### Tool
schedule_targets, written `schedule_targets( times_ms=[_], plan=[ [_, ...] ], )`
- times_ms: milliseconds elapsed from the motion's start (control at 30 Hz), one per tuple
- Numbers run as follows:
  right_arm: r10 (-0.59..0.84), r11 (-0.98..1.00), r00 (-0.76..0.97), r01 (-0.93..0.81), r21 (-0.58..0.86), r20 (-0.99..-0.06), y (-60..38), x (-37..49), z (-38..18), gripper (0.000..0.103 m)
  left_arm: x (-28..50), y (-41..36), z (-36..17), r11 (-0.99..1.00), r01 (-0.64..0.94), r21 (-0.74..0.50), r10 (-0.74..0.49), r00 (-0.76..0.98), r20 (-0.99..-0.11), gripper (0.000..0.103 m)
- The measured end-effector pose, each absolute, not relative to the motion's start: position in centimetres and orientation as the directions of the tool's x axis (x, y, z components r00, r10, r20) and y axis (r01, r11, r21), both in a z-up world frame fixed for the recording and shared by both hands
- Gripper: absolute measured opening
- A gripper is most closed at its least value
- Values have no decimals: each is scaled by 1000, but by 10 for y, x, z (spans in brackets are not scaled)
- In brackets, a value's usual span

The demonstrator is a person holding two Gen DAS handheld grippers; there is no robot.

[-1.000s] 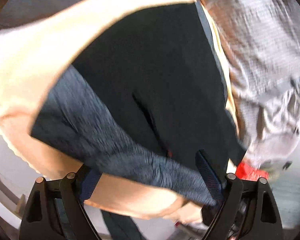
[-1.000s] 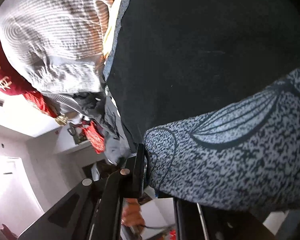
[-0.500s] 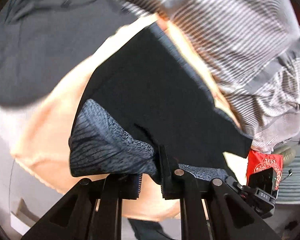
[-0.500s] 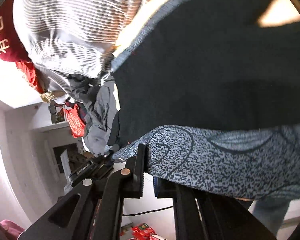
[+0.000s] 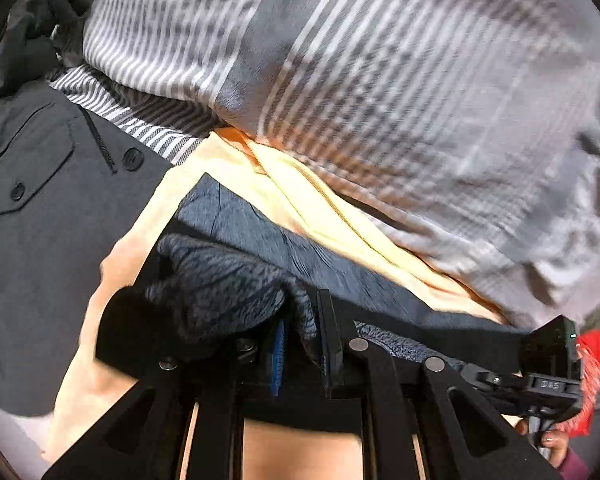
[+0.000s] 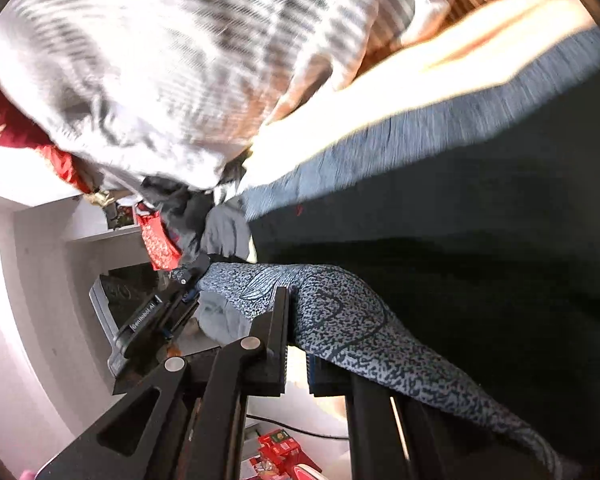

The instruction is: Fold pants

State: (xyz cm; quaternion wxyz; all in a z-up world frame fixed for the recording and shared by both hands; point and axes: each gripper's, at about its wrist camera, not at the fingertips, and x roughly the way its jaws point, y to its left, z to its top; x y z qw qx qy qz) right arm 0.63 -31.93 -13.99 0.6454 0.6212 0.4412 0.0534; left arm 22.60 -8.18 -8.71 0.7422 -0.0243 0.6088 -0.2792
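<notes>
The pants are black (image 6: 480,264) with a speckled grey waistband (image 6: 352,320), and they lie on a peach sheet (image 5: 308,204). My left gripper (image 5: 300,320) is shut on a bunched part of the waistband (image 5: 220,284), with cloth pinched between its blue pads. My right gripper (image 6: 296,320) is shut on the waistband's other end, which drapes over its right finger. The waistband hangs stretched between the two, raised above the sheet. The other gripper shows in each view: the right one (image 5: 540,364) at the right edge and the left one (image 6: 156,320) at the left.
A grey-and-white striped quilt (image 5: 400,80) is heaped just beyond the pants. A dark grey jacket (image 5: 40,220) lies to the left on the sheet. Past the bed's edge are a red bag (image 6: 160,244), a white shelf (image 6: 100,236) and red boxes (image 6: 276,448) on the floor.
The left jaws went from wide open around the waistband to shut on it. Both grippers then rose and carried the waistband toward the striped quilt, and the views rolled.
</notes>
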Motion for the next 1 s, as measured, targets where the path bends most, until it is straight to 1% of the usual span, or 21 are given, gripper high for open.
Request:
schedule_targets(
  times_ms=[133,167,200,233,267,300,333,467,500,533,567,600,667,700,800,900,933,1000],
  plan=[
    [638,243,555,512,824,-533,-344,51,-173,8,241,-98,-117,887,331,-323,-379,122,-917,16],
    [643,247,542,521,817,-540,-348,60,-181,8,243,-100,-123,894,322,-312,-365,121,-923,18],
    [651,249,526,534,808,-548,-351,68,-191,8,246,-103,-131,904,315,-289,-339,119,-933,22],
    [656,251,514,542,802,-553,-353,73,-199,8,248,-105,-135,910,314,-270,-321,124,-939,39],
    [660,254,502,551,795,-559,-354,77,-206,8,249,-106,-137,916,315,-248,-303,139,-943,64],
    [665,254,493,557,790,-561,-356,79,-214,8,250,-105,-136,924,314,-219,-285,178,-942,73],
    [671,248,488,563,789,-559,-356,82,-223,9,251,-104,-133,930,311,-196,-269,212,-940,77],
    [682,190,506,575,796,-529,-362,83,-241,8,256,-94,-120,939,291,-181,-252,226,-941,77],
    [685,183,506,577,796,-525,-363,84,-241,9,253,-93,-114,939,307,-156,-233,232,-944,77],
    [685,188,501,579,793,-529,-364,84,-239,12,250,-93,-110,936,325,-135,-219,236,-947,77],
    [679,211,493,578,788,-543,-364,85,-234,19,245,-94,-107,932,344,-112,-203,239,-950,77],
    [666,244,486,575,781,-566,-364,85,-226,25,239,-96,-104,927,362,-94,-191,243,-951,77],
    [630,316,488,550,773,-604,-365,82,-203,58,226,-101,-104,919,388,-78,-180,235,-955,77],
    [614,342,496,534,774,-614,-366,79,-191,63,216,-107,-107,910,407,-75,-175,214,-961,77],
    [598,406,512,470,783,-617,-362,61,-159,64,191,-126,-124,886,461,-52,-152,183,-971,77],
    [669,376,477,445,813,-570,-345,37,-158,64,173,-143,-143,876,481,-13,-107,168,-980,77],
    [682,387,436,468,795,-588,-338,30,-166,64,169,-148,-151,874,486,27,-71,183,-981,77],
    [651,468,339,524,711,-679,-332,19,-185,63,165,-152,-159,870,487,75,-34,212,-977,79]
  ],
)
